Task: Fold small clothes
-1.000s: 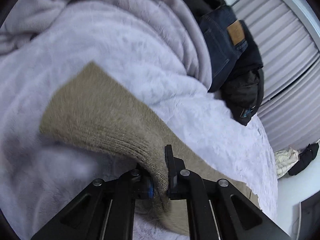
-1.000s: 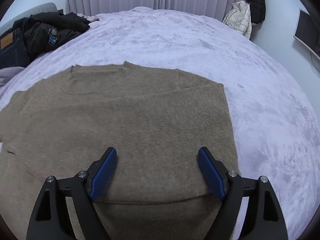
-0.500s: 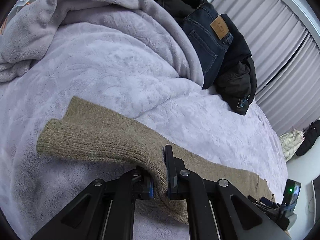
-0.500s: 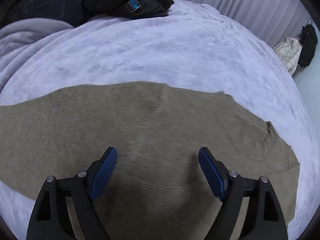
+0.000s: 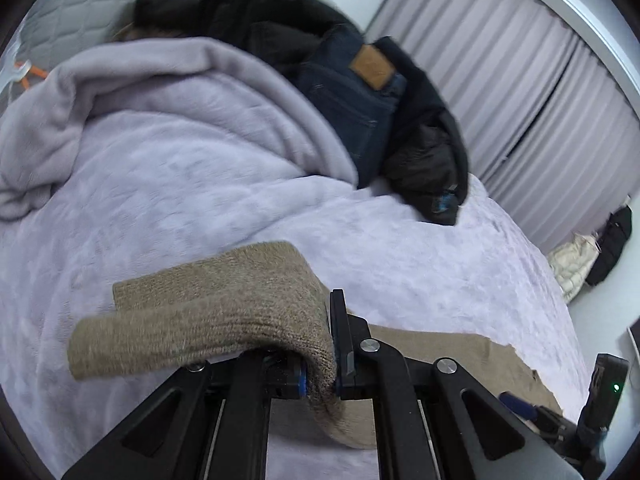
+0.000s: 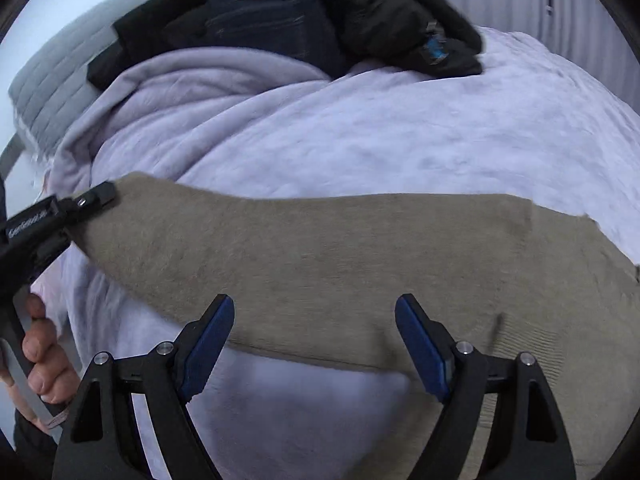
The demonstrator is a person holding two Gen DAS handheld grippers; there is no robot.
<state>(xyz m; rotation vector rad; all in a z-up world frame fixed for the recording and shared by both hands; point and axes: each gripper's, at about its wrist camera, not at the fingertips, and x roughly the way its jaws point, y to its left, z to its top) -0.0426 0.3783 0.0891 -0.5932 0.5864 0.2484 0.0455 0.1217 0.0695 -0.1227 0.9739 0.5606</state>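
A tan knitted sweater lies on the lilac bed cover. My left gripper is shut on the ribbed cuff end of the sweater's sleeve and holds it lifted above the cover, the cuff drooping over to the left. In the right wrist view the left gripper shows at the left edge, holding the sleeve's end. My right gripper is open and empty, hovering over the sweater's lower edge.
A bunched lilac blanket lies at the bed's head. Dark jeans and a black jacket are piled behind it. Grey curtains hang beyond. More clothes lie by the far wall.
My left gripper has carried the sleeve up and towards the sweater's body, so the cuff now droops. The right gripper has swung left, from above the sweater's body to its sleeve side, still open.
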